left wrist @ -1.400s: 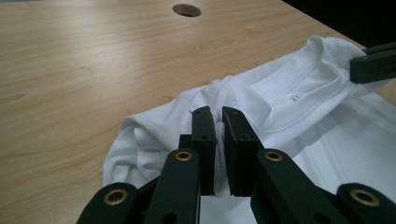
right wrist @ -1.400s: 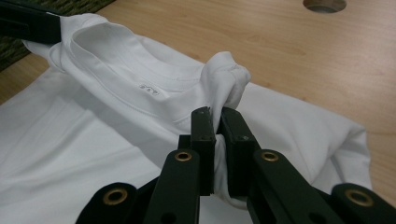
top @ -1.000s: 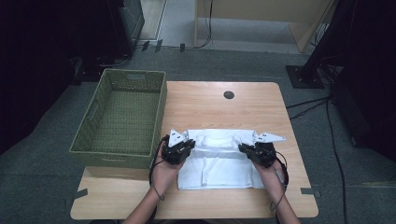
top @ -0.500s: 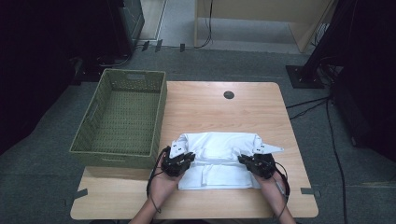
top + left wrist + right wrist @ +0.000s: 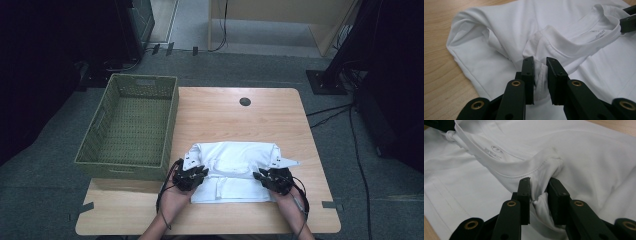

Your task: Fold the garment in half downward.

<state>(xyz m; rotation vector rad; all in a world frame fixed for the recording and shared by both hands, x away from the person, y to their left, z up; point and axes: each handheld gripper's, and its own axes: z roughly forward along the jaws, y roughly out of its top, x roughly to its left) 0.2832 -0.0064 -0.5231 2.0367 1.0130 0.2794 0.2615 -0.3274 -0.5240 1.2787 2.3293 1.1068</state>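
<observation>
White shirt lies folded on table, near front edge, just right of green basket. L gripper pinches a bunched fold of shirt by collar, jaws closed on cloth. R gripper likewise clamped on a fold at collar's other side. Both hands low at shirt's front corners.

I count one white T-shirt lying on one wooden table. One green woven basket sits on that table's left side. I have two grippers: my left gripper and my right gripper, each with two black jaws. One dark round hole marks the tabletop's far part. Two of my hands show.
</observation>
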